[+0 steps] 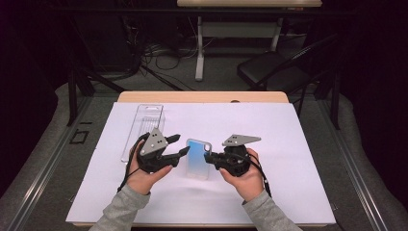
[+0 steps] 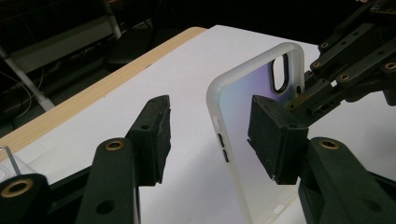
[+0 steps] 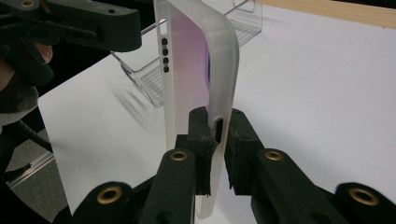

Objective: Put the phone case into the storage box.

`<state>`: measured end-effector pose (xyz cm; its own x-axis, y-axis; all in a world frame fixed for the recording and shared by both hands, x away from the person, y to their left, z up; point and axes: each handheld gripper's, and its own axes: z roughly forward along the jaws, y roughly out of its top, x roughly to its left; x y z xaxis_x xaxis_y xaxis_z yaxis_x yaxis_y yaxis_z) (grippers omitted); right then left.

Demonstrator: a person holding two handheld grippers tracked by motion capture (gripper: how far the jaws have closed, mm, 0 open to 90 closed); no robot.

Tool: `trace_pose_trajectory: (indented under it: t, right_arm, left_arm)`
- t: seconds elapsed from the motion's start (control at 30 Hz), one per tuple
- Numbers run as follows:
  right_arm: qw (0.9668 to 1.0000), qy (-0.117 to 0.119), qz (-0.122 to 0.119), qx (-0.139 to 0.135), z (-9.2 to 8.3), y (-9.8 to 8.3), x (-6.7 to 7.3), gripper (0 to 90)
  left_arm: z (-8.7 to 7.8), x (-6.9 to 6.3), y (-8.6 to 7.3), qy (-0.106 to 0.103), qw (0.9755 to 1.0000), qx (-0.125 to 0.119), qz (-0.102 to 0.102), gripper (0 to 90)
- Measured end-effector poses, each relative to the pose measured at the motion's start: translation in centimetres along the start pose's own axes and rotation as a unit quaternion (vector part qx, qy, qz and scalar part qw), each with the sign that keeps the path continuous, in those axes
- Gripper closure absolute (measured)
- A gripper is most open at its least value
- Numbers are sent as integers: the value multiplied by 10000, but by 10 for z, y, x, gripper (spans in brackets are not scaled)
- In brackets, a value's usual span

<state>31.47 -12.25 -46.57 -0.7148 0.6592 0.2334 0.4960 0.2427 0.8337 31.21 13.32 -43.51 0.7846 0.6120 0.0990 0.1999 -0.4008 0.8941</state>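
Observation:
A translucent phone case (image 1: 198,159) with a bluish-purple sheen stands upright above the white sheet (image 1: 293,144). My right gripper (image 1: 211,158) is shut on its right edge; in the right gripper view the pads (image 3: 200,126) pinch the rim of the phone case (image 3: 196,70) beside a side slot. My left gripper (image 1: 181,145) is at the case's left side. In the left gripper view it (image 2: 210,112) stands open, straddling the button edge of the phone case (image 2: 261,88). One pad (image 2: 275,135) is against the case's back; the other is well apart.
A clear plastic package (image 1: 144,127) lies flat at the sheet's far left, just beyond my left hand (image 1: 144,180). The wooden table edge (image 1: 202,97) runs along the back. A black chair (image 1: 274,67) and desk legs stand farther off.

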Motion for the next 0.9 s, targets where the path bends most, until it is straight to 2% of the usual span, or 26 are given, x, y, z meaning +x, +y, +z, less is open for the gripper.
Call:
trace_pose_trajectory:
  t: [0.57,0.9]
  right_arm:
    - [10000,-15,-52,27,2,-1,4,820]
    - [10000,14,-55,64,4,-1,6,820]
  left_arm:
    - [0,-5,1,59,9999,-14,126,506]
    - [1,-7,1,69,9998,22,201,561]
